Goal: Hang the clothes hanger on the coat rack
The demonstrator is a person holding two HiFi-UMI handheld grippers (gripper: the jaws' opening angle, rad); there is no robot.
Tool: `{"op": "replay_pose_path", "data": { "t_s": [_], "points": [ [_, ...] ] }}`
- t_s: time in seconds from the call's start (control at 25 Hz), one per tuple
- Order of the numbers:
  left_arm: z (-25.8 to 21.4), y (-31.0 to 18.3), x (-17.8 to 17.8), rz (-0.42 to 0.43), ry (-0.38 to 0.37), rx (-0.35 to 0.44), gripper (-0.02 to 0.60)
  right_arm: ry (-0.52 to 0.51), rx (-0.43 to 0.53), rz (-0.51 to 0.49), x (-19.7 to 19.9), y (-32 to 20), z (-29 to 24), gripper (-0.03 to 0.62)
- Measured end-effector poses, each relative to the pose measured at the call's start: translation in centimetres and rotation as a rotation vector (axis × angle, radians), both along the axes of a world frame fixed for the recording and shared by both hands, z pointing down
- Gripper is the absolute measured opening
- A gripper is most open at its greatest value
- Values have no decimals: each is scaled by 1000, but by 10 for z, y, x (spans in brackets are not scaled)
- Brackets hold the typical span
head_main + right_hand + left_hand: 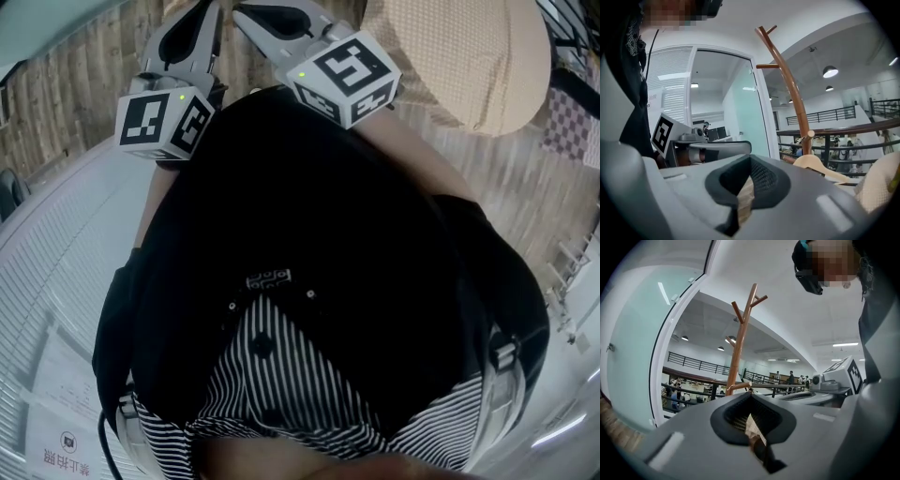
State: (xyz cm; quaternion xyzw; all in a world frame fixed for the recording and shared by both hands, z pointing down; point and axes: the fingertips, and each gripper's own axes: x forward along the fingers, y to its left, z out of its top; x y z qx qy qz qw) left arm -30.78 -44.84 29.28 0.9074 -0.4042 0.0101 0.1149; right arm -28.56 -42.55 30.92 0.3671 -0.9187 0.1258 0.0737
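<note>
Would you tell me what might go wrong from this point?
The right gripper and left gripper look shut, and the wooden hanger sits off to the side, so closed jaws might nudge it instead of gripping. The beige garment by it could swing or slip. The coat rack has slim pegs; the hanger may miss them.

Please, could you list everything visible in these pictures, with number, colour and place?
coat rack: one, brown wood, upright near the glass door.
hanger: one, pale wood, low beside the coat rack's trunk.
cloth: one, cream, checked, top right of the head view.
glass door: one, pale green, left of the rack.
railing: one, black, behind the rack.
people: several, far away, behind the railing.
floor: wooden planks, under the person.
shirt: one, black and white stripes, under a black top, on the person.
left gripper: one, grey, jaws together.
right gripper: one, grey, jaws together.
</note>
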Motion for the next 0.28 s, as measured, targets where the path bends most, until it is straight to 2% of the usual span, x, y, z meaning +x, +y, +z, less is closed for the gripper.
{"op": "replay_pose_path", "data": {
  "t_s": [0.28],
  "points": [
    [-1, 1, -5, -12, 2, -10, 3, 11, 2, -54, -13, 2, 0, 1]
  ]
}}
